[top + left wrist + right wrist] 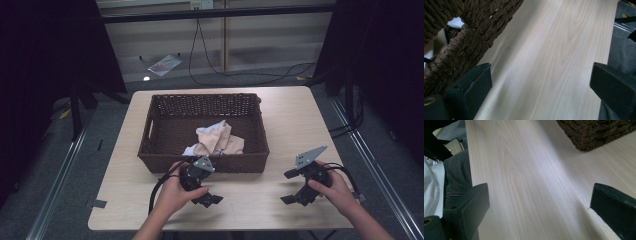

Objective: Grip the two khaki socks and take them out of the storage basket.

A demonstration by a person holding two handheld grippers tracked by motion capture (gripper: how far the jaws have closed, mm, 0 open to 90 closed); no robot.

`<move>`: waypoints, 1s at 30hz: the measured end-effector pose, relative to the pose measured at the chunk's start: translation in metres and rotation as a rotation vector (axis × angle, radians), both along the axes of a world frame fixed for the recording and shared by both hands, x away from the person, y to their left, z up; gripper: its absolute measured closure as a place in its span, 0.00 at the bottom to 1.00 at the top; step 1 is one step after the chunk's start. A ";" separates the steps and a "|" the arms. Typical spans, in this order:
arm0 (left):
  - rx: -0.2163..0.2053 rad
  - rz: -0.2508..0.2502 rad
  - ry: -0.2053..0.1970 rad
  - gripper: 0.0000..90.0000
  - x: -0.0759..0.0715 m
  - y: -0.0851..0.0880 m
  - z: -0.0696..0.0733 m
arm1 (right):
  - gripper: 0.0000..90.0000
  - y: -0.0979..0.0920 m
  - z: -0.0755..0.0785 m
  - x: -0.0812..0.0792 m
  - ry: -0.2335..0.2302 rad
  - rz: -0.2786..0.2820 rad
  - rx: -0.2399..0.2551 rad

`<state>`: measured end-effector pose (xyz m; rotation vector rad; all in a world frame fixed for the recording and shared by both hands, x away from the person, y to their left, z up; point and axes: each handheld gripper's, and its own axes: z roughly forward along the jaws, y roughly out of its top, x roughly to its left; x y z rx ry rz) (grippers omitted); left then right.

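Cloth (216,139) inside basket (205,163), high view

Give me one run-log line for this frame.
left gripper: open, empty, beside basket | right gripper: open, empty, over table | cloth: in basket, untouched

A pale wooden table (295,120) stands on grey carpet (115,165), dark curtains (45,60) hang either side, and black cables (235,74) trail across the floor behind.
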<state>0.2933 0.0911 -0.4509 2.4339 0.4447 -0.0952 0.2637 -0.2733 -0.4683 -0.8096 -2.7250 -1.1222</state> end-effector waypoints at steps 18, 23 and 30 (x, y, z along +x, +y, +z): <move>0.036 -0.038 0.068 0.06 0.005 -0.002 0.016 | 0.02 0.000 0.001 0.001 0.003 0.001 -0.002; 0.048 -0.039 0.089 0.06 0.007 -0.002 0.022 | 0.02 0.000 0.001 0.001 0.002 -0.002 0.001; 0.059 -0.040 0.113 0.06 0.013 -0.004 0.034 | 0.02 -0.001 0.002 0.001 0.001 -0.004 0.008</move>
